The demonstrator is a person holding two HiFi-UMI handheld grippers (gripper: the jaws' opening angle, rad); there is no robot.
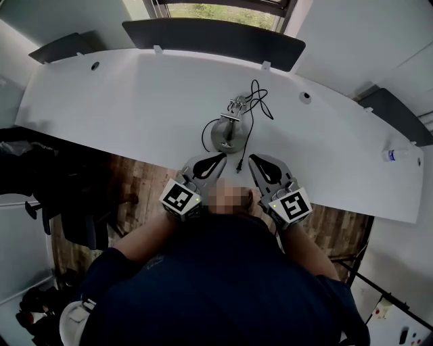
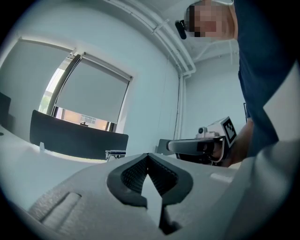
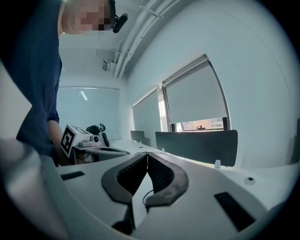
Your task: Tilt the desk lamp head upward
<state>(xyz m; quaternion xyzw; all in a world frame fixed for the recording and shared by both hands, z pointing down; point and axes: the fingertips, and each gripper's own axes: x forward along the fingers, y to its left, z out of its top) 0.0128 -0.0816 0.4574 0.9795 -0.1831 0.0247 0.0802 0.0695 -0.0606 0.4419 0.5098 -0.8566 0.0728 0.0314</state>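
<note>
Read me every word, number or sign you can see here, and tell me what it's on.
No readable text anywhere.
Left cube: black-and-white square marker, no letters.
Right cube: the same.
Small item at the right edge of the desk: any print is too small to read.

I'm getting soft daylight from the dark-framed window at the top of the head view. It floods the long white curved desk top evenly, nearly washing it out, and shadows there are faint. The brown wooden floor under its edge sits dim. Both gripper views are fisheye, with black corners, bowed straight lines and a cool bluish cast. The pale roller blind glows, with a bright strip beneath. Up close, the left gripper and right gripper look slightly soft.
</note>
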